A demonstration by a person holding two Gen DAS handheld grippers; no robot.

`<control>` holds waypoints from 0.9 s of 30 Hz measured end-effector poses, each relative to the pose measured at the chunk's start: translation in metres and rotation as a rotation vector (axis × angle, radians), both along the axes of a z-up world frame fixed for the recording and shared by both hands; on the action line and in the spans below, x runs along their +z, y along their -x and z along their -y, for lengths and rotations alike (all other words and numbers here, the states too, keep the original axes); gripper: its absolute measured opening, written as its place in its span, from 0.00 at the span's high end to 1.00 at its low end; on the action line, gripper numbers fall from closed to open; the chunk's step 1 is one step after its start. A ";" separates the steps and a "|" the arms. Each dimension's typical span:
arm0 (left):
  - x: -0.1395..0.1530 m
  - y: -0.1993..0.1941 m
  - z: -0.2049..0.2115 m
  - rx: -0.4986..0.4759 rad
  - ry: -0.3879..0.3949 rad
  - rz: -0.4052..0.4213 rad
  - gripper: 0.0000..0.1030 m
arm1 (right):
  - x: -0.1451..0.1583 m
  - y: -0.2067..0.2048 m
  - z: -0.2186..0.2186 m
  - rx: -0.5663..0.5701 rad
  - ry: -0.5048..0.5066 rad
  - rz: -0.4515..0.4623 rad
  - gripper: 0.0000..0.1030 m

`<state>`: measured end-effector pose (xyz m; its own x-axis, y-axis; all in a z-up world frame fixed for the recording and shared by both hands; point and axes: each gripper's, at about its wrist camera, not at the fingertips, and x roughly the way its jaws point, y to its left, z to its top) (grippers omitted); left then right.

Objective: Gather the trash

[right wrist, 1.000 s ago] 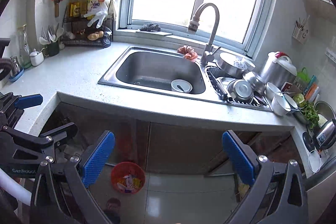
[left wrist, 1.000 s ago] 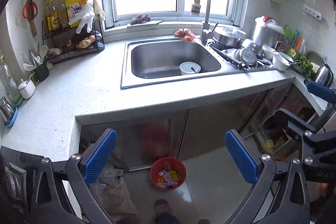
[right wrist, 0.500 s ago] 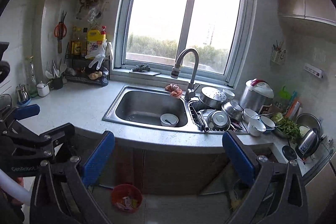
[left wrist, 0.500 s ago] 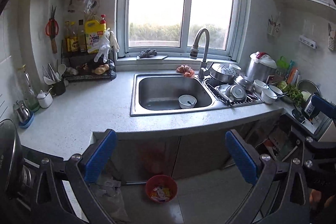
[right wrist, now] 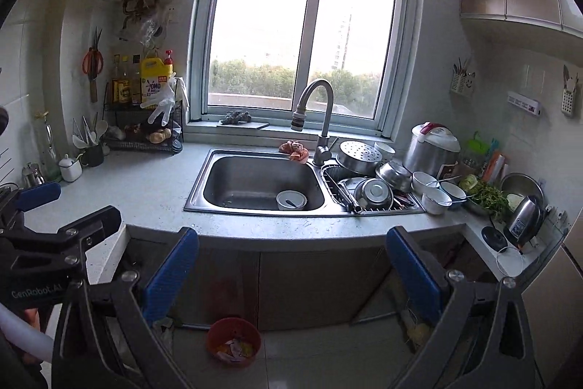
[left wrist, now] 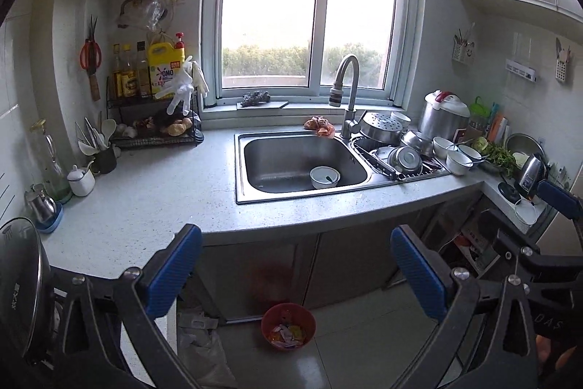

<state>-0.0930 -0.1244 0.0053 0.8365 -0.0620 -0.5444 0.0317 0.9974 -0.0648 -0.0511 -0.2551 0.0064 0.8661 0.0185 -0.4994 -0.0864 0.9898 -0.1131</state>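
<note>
Both the left gripper (left wrist: pixel 295 276) and the right gripper (right wrist: pixel 291 274) have their jaws wide apart and carry nothing. In the last second both have lifted and drawn back, so the red waste bin (left wrist: pixel 288 325) with wrappers now lies low between the jaws, on the floor. The table (left wrist: pixel 164 192) and the sink (left wrist: pixel 302 166) lie beyond. I judge they look for more trash.

The waste bin (left wrist: pixel 288 325) is red, with colourful wrappers inside. The tabletop (left wrist: pixel 164 192) is grey-white and speckled. The detergent bottle (left wrist: pixel 164 68) is yellow.
</note>
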 end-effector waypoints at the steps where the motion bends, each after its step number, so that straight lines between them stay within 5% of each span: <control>1: 0.000 0.001 -0.001 -0.005 0.002 -0.002 0.00 | 0.000 0.001 -0.001 -0.007 0.005 -0.003 0.01; 27: -0.005 0.020 -0.005 -0.057 0.014 -0.021 0.00 | 0.000 0.024 -0.002 -0.074 -0.005 -0.034 0.01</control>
<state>-0.1130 -0.1194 0.0001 0.8197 -0.1168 -0.5607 0.0866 0.9930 -0.0801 -0.0754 -0.2530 0.0064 0.8479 -0.0430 -0.5284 -0.0162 0.9941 -0.1069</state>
